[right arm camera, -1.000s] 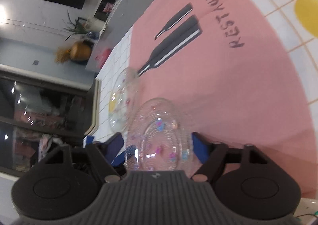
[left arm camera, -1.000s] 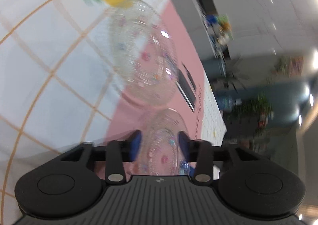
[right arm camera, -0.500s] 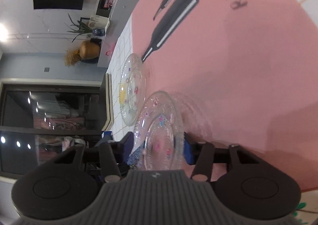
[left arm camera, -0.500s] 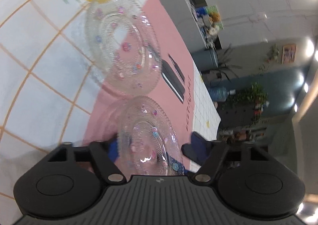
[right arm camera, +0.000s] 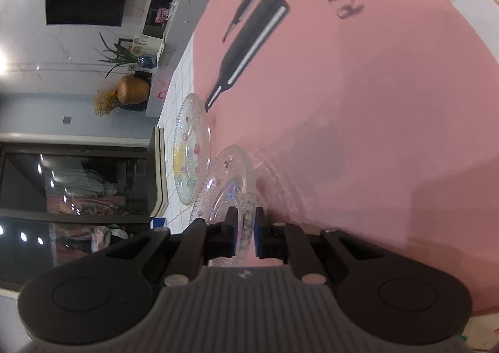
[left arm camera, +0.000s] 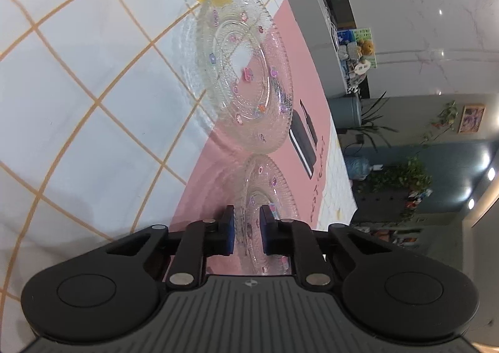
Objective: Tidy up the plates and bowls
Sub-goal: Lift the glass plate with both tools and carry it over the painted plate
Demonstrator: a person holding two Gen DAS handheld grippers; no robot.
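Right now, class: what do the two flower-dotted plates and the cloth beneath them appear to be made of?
Near plate and far plate: clear pressed glass, possibly plastic; the cloth shows through, beaded ridges glint, small coloured flowers dot them. Tablecloth: matte printed fabric or vinyl, with soft folds, orange grid, pink panel.

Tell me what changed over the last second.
Both tongs have just been closing: the left tongs and the right tongs now each pinch the near glass plate's rim. The far glass plate and the pink mat stayed put.
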